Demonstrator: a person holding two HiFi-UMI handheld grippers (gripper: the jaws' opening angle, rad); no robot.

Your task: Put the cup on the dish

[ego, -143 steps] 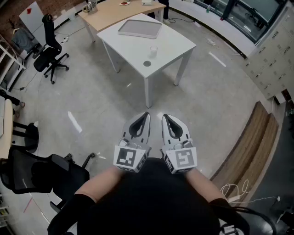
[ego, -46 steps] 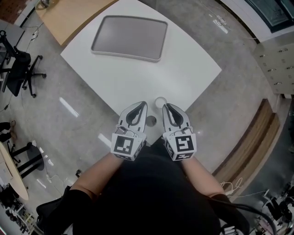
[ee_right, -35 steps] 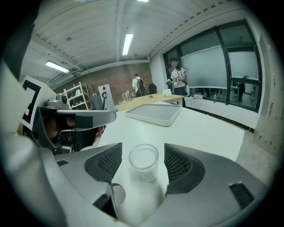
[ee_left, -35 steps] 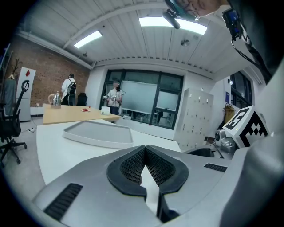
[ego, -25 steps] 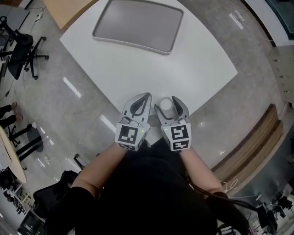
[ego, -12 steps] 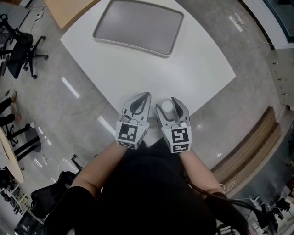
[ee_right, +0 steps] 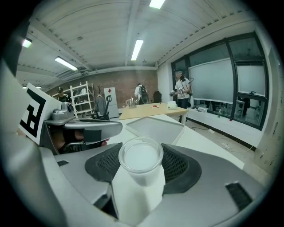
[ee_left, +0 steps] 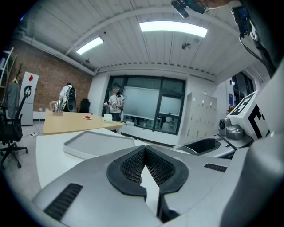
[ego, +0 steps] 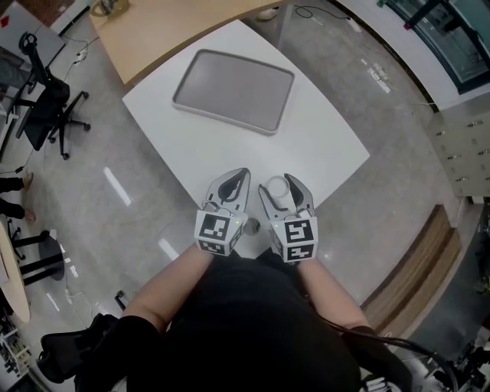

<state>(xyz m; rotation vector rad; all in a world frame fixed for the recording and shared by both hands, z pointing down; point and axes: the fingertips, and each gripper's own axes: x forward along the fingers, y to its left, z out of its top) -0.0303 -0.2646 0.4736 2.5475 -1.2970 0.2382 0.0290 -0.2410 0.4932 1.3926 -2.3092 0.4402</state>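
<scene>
A small clear cup (ego: 277, 186) with a whitish inside stands upright between the pads of my right gripper (ego: 284, 191), which is shut on it at the table's near edge. From the right gripper view the cup (ee_right: 141, 165) fills the gap, both pads against its wall. Beside it, my left gripper (ego: 232, 186) is shut with nothing in it, its tips meeting (ee_left: 144, 150). A small grey dish (ego: 252, 224) just shows between the two grippers, mostly hidden.
A grey rectangular tray (ego: 233, 89) lies toward the far side of the white table (ego: 321, 145); it also shows as a tray (ee_left: 95, 142) ahead of the left gripper. A wooden table (ego: 176, 23) adjoins behind. Office chairs (ego: 46, 107) stand at left.
Over the earlier frames I walked up to the table and my right gripper came around the cup. In the last half second the grippers hold their pose; only the head view shifts.
</scene>
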